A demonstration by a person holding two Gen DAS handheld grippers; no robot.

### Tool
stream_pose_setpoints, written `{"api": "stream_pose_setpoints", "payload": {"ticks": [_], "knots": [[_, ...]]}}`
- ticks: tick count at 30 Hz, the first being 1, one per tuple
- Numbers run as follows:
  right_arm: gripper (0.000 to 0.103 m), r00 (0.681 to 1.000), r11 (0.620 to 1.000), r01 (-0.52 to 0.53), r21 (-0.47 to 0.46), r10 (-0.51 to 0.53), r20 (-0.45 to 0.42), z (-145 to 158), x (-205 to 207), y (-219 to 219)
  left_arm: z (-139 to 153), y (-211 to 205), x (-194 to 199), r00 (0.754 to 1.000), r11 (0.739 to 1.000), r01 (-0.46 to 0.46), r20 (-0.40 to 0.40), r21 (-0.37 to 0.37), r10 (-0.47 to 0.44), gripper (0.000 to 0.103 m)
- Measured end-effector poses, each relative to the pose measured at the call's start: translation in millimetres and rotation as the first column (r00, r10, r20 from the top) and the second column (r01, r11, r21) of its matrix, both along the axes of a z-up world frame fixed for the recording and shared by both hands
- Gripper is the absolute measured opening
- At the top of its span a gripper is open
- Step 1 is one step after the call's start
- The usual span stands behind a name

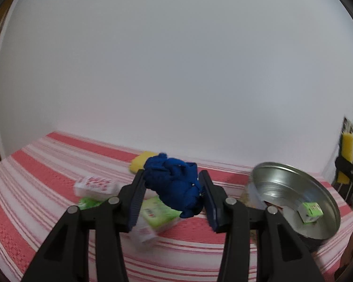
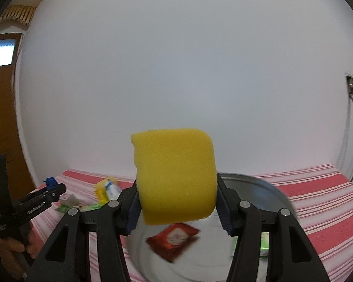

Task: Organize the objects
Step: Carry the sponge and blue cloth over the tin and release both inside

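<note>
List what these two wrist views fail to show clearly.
- Left wrist view: packets under the blue cloth are motion-blurred, print unreadable.
- Left wrist view: the metal bowl hides part of its contents behind its rim.
- Right wrist view: the yellow sponge covers the bowl's far side; the red packet is blurred.

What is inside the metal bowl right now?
The metal bowl holds a small green carton and a red packet. The yellow sponge and right gripper cover part of its inside.
</note>
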State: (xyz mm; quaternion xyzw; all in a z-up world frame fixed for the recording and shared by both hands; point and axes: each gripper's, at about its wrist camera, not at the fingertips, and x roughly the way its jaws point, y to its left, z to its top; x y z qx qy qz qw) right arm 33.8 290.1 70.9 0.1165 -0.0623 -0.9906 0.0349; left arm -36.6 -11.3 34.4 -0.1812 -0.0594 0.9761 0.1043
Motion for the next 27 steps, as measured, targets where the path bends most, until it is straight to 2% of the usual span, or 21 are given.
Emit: {"api": "stream_pose_setpoints", "payload": {"ticks": [6,9,10,14,20,23,27], "knots": [[0.057,0.995,0.995,0.104,0.000,-0.104,0.010,-7,-9,35,10,51,7,0.998,0.997,0.061,-0.012,-0.043,-0.061,0.045],[0.057,0.991,0.991,0.132,-0.014,-0.132,0.017,-8,-12,47,15,71,6,0.995,0.995,0.100,-0.008,-0.024,-0.101,0.045],[0.057,0.989,0.989,0.145,-0.020,-0.145,0.020,-7,-31,46,16,77,6,0.994,0.993,0.113,-0.007,-0.019,-0.113,0.045],[0.057,0.981,0.981,0.191,-0.044,-0.190,0.026,-5,-31,66,22,110,9,0.986,0.986,0.164,-0.008,-0.027,-0.165,0.045],[0.057,0.971,0.970,0.236,-0.059,-0.233,0.042,-6,-28,90,18,159,9,0.976,0.976,0.214,0.051,-0.048,-0.211,0.045],[0.057,0.965,0.965,0.258,-0.054,-0.254,0.065,-10,-32,95,6,178,15,0.966,0.967,0.250,0.073,-0.041,-0.246,0.045],[0.057,0.954,0.961,0.273,-0.040,-0.265,0.140,-21,-43,97,-3,190,21,0.961,0.953,0.276,0.069,-0.121,-0.270,0.045]]}}
